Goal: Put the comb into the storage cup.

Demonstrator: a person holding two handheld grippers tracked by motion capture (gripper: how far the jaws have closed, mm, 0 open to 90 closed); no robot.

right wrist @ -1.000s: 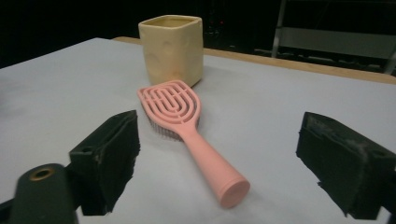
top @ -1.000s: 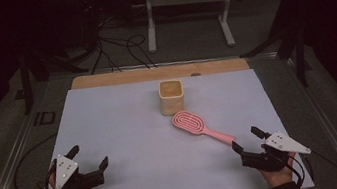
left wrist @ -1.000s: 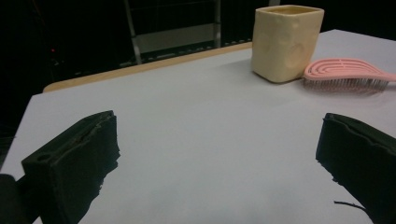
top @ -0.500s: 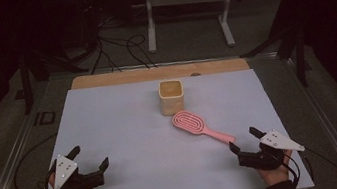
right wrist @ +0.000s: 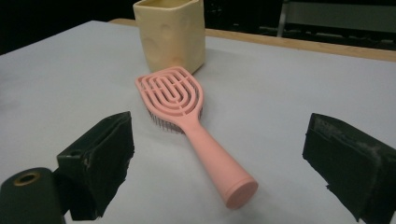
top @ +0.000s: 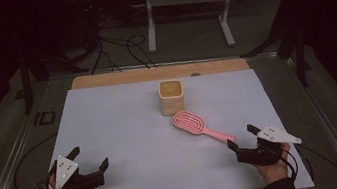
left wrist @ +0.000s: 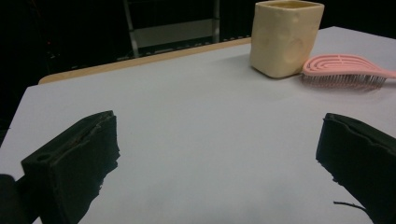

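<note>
A pink hairbrush (top: pixel 199 126) (right wrist: pixel 187 116) (left wrist: pixel 343 69) lies bristles down on the pale table (top: pixel 126 131), its handle end toward my right gripper (top: pixel 242 136). That gripper (right wrist: pixel 219 158) stands open, its jaws on either side of the handle's tip and a little short of it. Just behind the brush head stands a cream square cup (top: pixel 171 96) (right wrist: pixel 170 35) (left wrist: pixel 285 37), upright. My left gripper (top: pixel 88 157) (left wrist: pixel 219 158) rests open near the table's front left, with bare table between its jaws.
A wooden strip (top: pixel 153 73) runs along the table's far edge. Beyond it, on the dark floor, are cables (top: pixel 114 47) and a metal stand (top: pixel 188 5). Metal rails (top: pixel 12 148) flank the table on both sides.
My right gripper has shifted slightly left and forward, nearer the brush handle's end. The left gripper, brush and cup have stayed put.
</note>
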